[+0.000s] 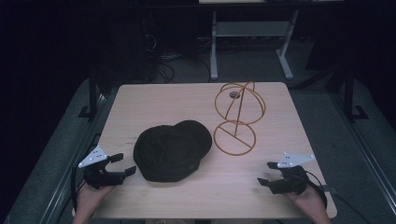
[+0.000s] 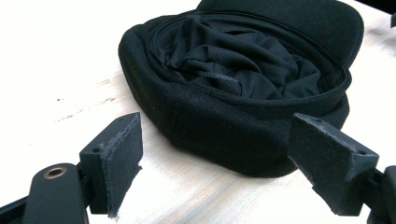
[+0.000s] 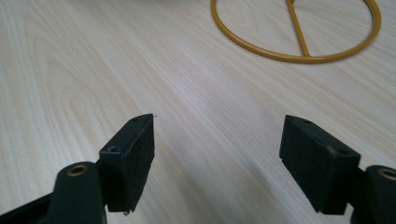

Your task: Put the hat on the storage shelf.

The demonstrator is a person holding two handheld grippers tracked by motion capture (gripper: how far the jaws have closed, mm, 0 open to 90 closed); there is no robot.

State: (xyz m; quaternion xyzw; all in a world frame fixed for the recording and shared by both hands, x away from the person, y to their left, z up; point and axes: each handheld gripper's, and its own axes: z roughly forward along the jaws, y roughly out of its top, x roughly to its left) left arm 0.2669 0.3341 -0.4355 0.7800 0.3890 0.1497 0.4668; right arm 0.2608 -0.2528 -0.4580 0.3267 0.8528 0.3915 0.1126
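Resting upside down on the worktop (image 1: 140,100), a black cap (image 1: 172,151) is seen left of centre, toward the near edge; its brim points toward the far right corner, and the crumpled lining is exposed in the left gripper view.

Left tongs (image 1: 123,165) are held at the near left corner, aimed at the cap. Jaws are spread wide, nothing is gripped. In the left gripper view the cap (image 2: 243,88) is seen just past the tips, its near rim lying between the two pads but not touched by either.

Right tongs (image 1: 268,173) are held near the near right corner, pointed toward the middle of the worktop. Jaws are spread wide, nothing held; bare wood is seen between them in the right gripper view.

A yellow wire stand (image 1: 236,116) is placed right of centre, toward the far edge: a flat ring base on the worktop, a rod rising from it, crossed hoops forming a ball shape on top. The ring base (image 3: 299,32) is seen ahead of the right tongs, well apart from them. Cap and stand base lie just beside each other; contact cannot be told.
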